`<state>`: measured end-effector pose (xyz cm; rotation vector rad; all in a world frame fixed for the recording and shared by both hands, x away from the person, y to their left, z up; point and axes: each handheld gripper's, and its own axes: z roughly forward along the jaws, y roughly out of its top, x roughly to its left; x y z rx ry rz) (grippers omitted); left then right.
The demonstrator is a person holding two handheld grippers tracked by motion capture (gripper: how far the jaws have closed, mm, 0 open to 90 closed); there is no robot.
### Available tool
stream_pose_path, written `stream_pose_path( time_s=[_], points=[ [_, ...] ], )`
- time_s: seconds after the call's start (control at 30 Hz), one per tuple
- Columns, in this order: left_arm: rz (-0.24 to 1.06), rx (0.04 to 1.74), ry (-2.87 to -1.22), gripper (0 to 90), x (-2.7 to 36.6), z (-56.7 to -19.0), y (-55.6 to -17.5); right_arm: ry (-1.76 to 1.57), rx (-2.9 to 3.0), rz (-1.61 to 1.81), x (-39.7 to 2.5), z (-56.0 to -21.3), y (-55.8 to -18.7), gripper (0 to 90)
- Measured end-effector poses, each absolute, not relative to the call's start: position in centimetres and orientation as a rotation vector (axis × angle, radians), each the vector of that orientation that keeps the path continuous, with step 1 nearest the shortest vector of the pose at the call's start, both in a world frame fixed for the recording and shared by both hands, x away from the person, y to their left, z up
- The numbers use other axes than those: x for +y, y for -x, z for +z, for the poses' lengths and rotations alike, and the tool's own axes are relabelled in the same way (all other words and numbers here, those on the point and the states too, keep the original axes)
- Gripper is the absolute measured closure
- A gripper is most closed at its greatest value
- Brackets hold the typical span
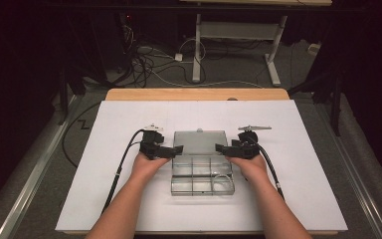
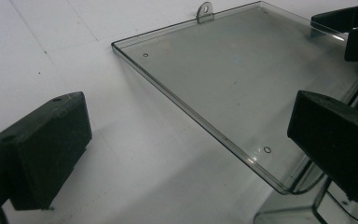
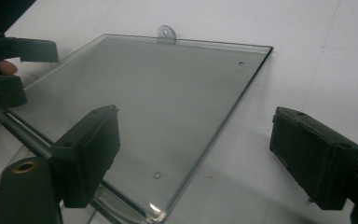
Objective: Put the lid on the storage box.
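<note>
Clear compartment box (image 1: 202,172) sits mid-table, lid (image 1: 199,142) folded flat on the far side. Your left gripper (image 1: 178,149) and right gripper (image 1: 220,147) straddle the lid's left and right edges, jaws apart, likely set to swing it closed evenly.

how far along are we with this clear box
Done: the clear compartment box sits open, its lid flat on the white table. In hand: the left gripper and right gripper flank the lid's side edges, jaws open, gripping nothing. Left: probably grasping the lid and swinging it over the compartments.
</note>
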<state>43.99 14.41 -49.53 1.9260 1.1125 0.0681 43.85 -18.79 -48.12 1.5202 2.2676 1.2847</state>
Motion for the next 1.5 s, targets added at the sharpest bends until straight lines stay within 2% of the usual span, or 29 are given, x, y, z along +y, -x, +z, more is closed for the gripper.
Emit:
stream_pose_path(
  time_s=[0.3, 0.43, 0.73, 0.9, 1.2, 1.3, 1.4, 1.5],
  points=[
    [0.074, 1.110, -1.919, 0.0, 14.4, -49.6, -43.9, -1.590, 2.311, 1.365, -18.4, -48.4, -43.8, 22.0],
    [0.072, 1.110, -1.918, 0.0, 14.4, -49.6, -43.9, -1.601, 2.325, 1.391, -18.5, -48.4, -43.8, 28.5],
    [0.100, 1.102, -1.927, 0.0, 14.2, -49.4, -43.8, -1.603, 2.316, 1.410, -18.5, -48.2, -43.7, 35.4],
    [0.091, 1.092, -1.926, 0.1, 14.5, -49.0, -43.8, -1.533, 2.287, 1.415, -18.6, -47.6, -43.4, 44.6],
    [0.103, 1.029, -1.922, 15.3, 14.4, -48.2, -43.4, -1.409, 2.222, 1.433, -18.9, -46.9, -42.6, 55.4],
    [0.094, 0.994, -1.922, 23.0, 14.2, -48.1, -43.2, -1.389, 2.208, 1.431, -18.9, -46.8, -42.4, 57.3],
    [0.121, 0.945, -1.933, 34.8, 13.8, -47.7, -42.9, -1.364, 2.203, 1.434, -19.1, -46.7, -42.3, 59.3],
    [0.148, 0.922, -1.946, 40.7, 13.5, -47.4, -42.8, -1.344, 2.195, 1.420, -19.2, -46.5, -42.1, 61.7]
  ],
)
